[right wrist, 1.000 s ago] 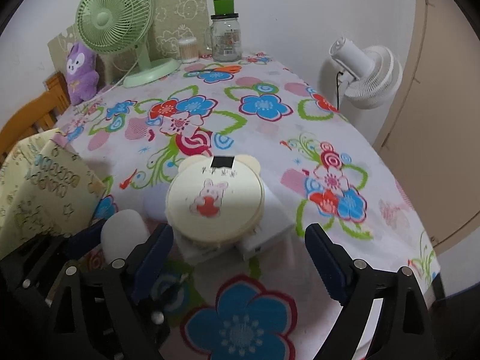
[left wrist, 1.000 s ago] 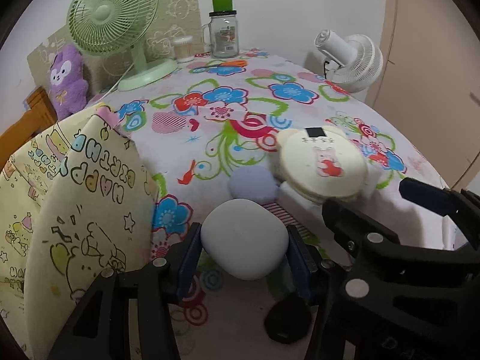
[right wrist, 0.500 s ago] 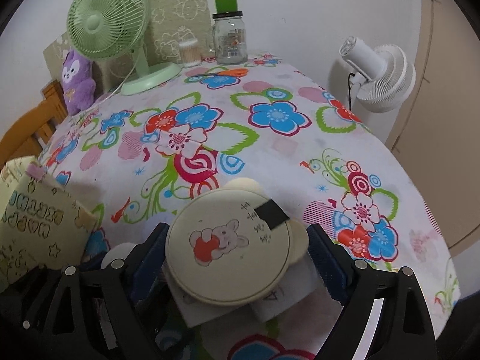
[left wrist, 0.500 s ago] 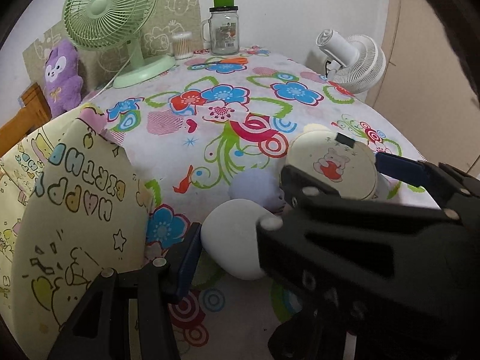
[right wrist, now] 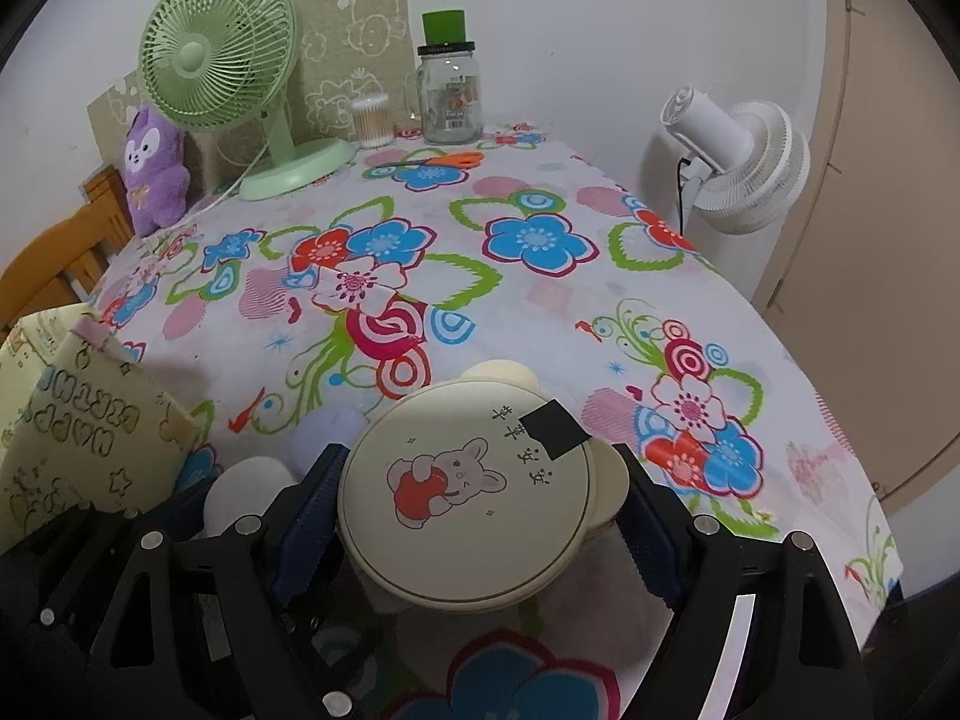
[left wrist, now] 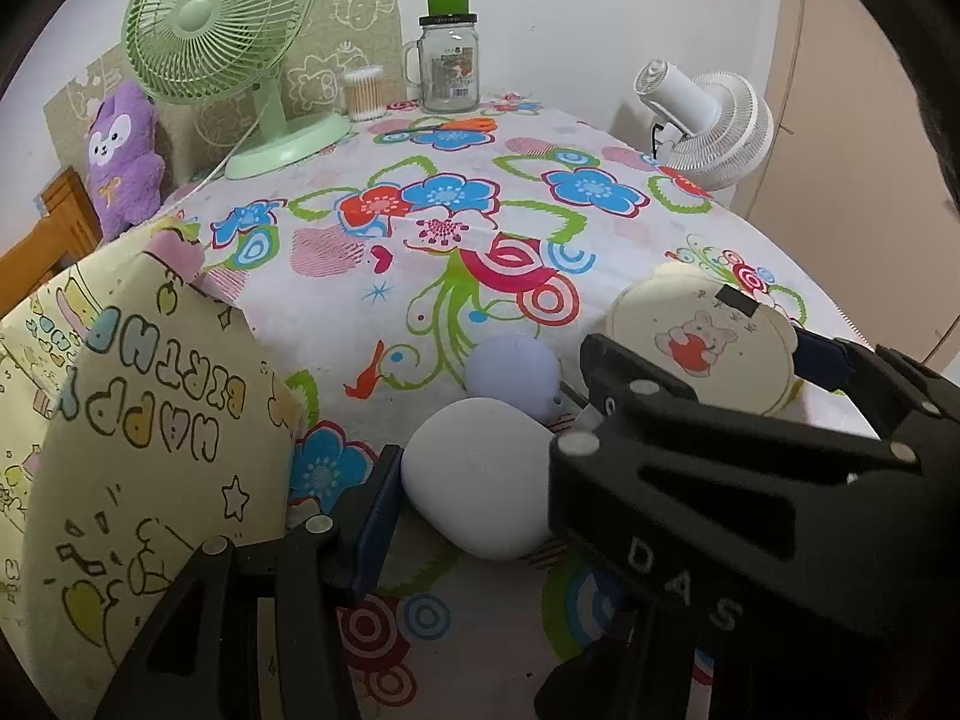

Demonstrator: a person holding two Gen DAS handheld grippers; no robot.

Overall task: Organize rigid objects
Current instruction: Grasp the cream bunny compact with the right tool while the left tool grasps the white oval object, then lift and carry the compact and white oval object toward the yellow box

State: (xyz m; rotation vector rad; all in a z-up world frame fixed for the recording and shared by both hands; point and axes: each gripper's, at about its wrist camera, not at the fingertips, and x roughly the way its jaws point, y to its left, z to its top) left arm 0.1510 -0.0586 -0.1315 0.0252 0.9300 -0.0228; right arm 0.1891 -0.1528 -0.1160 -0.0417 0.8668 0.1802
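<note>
Right tongs (right wrist: 480, 516) closed around the round cream bear-eared case with a printed rabbit and heart (right wrist: 465, 495), blue pads against its left and right edges, apparently lifted just clear of the floral-clothed counter (right wrist: 540, 300). Case tilted, face toward the camera, ears pointing away from the tongs.

Left tongs (left wrist: 474, 480) around the smooth white rounded pebble-shaped case (left wrist: 480, 477): one blue pad just beside its left flank, the other finger hidden behind the right tool, so grip impossible to confirm. Small lavender rounded object (left wrist: 515, 373) just beyond the white case, between it and the cream case.

Yellow "Happy Birthday" paper gift bag (left wrist: 138, 420) at the left, just beside the left tongs and well apart from the right ones. If the bag is the goal, a leftward carry across the left tool needed for the cream case; white case far nearer.
</note>
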